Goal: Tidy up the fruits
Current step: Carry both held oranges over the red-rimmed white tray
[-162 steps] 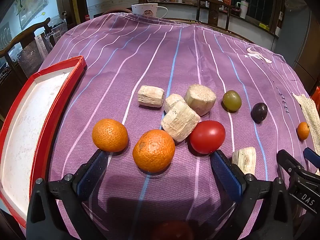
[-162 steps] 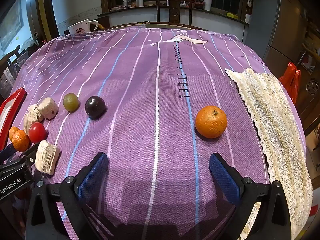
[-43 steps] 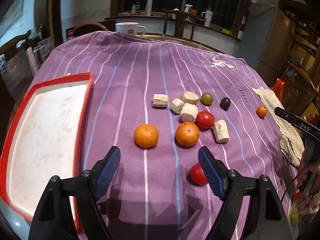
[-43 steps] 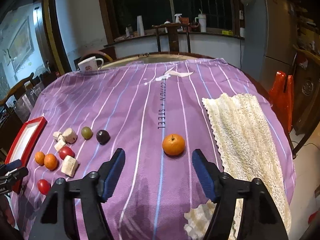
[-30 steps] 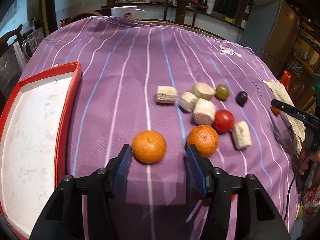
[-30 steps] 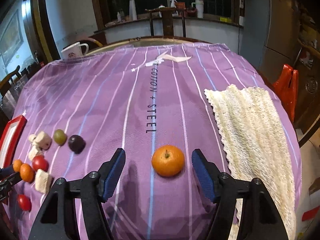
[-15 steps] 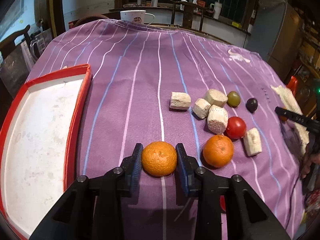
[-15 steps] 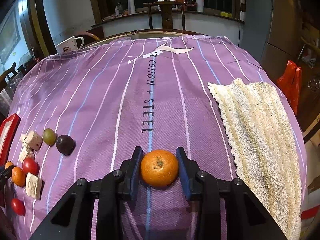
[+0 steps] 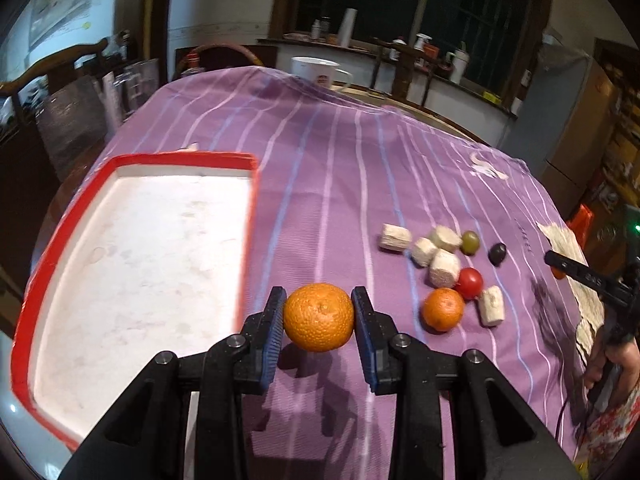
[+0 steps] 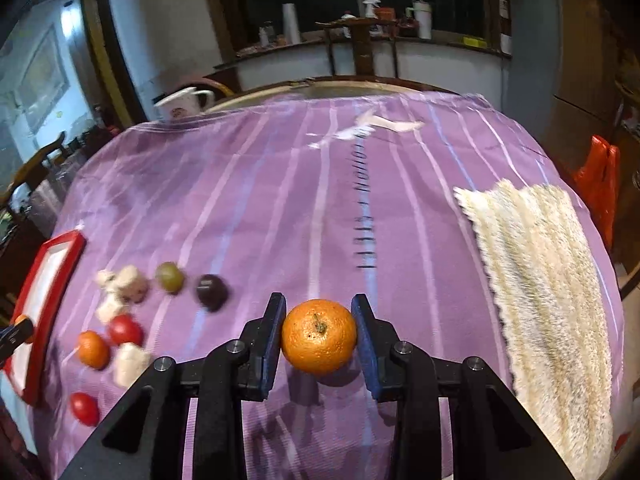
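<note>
Mandarin (image 9: 319, 317) clamped in left hand-held gripper (image 9: 319, 320); stemmed orange (image 10: 319, 336) clamped in right hand-held gripper (image 10: 319, 338).

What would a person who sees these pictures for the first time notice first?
Most striking are the two round orange mandarins, one clamped in the left tool beside the red-rimmed white tray, the other clamped in the right tool left of the cream knitted cloth. Both hang above the purple striped tablecloth. A cluster of small fruits and pale chunks lies between them.
</note>
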Available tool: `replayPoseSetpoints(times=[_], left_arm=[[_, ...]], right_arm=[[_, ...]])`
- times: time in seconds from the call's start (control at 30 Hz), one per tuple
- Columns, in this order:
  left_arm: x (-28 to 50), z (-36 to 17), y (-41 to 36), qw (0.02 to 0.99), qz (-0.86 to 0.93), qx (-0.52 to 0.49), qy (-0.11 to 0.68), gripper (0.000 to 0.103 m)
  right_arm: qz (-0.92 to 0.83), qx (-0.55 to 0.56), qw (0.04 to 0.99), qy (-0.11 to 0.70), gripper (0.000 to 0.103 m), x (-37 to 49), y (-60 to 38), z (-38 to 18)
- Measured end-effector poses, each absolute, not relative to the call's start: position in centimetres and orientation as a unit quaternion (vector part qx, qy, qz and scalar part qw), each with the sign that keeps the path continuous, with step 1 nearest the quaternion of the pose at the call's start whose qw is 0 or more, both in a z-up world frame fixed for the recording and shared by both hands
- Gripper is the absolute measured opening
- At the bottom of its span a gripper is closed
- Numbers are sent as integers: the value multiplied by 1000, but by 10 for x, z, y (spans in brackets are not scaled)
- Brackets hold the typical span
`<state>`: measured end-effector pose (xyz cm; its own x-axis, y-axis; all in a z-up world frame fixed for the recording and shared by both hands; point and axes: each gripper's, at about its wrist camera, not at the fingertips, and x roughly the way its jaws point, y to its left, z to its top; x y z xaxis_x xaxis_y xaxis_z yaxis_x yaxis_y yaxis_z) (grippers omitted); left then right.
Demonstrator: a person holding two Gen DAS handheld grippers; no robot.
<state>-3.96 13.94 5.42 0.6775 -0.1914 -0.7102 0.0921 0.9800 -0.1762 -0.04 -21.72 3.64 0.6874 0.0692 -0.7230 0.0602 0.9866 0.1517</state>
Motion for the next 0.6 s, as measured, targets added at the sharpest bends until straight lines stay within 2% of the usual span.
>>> replayPoseSetpoints(times=[0.27,0.6], left_arm=[[-49,54,202,916,-18,-102,388,32],[-59,47,275,912,34,-149,379,32]], right_arm=[[78,55,921,377,37,-7,-148,62],[216,32,899,379,37,-7,-11,88]])
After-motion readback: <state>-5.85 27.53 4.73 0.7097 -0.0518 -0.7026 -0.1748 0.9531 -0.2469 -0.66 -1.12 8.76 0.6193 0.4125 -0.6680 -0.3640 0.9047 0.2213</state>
